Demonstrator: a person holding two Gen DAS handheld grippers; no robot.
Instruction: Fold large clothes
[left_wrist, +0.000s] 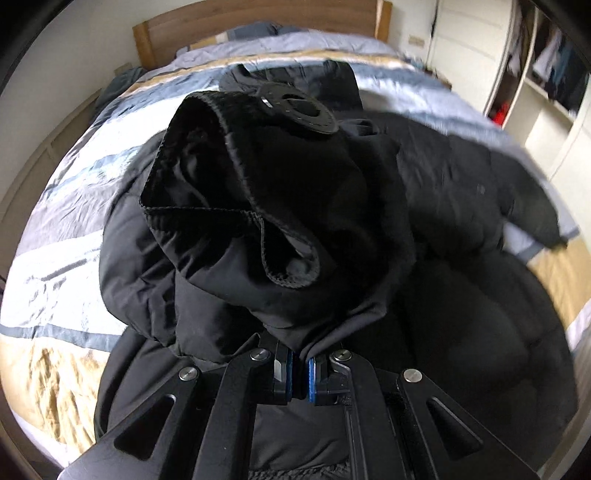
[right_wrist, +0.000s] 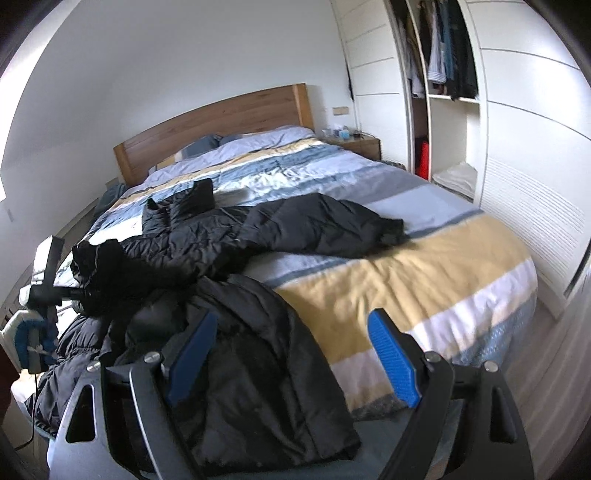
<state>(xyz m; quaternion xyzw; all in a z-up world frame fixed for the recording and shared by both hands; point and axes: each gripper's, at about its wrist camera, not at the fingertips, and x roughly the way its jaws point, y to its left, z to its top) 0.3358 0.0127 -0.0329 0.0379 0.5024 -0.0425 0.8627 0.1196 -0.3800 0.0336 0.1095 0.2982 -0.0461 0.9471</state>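
Observation:
A large black puffer jacket (right_wrist: 236, 236) lies spread over the striped bed (right_wrist: 406, 280). My left gripper (left_wrist: 300, 373) is shut on a sleeve of the jacket (left_wrist: 258, 206) and holds it lifted, the open cuff facing the camera. The left gripper also shows at the left edge of the right wrist view (right_wrist: 79, 291), holding the sleeve. My right gripper (right_wrist: 295, 362) is open and empty above the jacket's near hem (right_wrist: 258, 387) at the foot of the bed. The other sleeve (right_wrist: 354, 225) lies out to the right on the quilt.
A wooden headboard (right_wrist: 221, 118) and pillows are at the far end. A bedside table (right_wrist: 354, 144) stands at the back right. An open white wardrobe (right_wrist: 443, 92) with hanging clothes lines the right wall. Floor shows beyond the bed's right edge.

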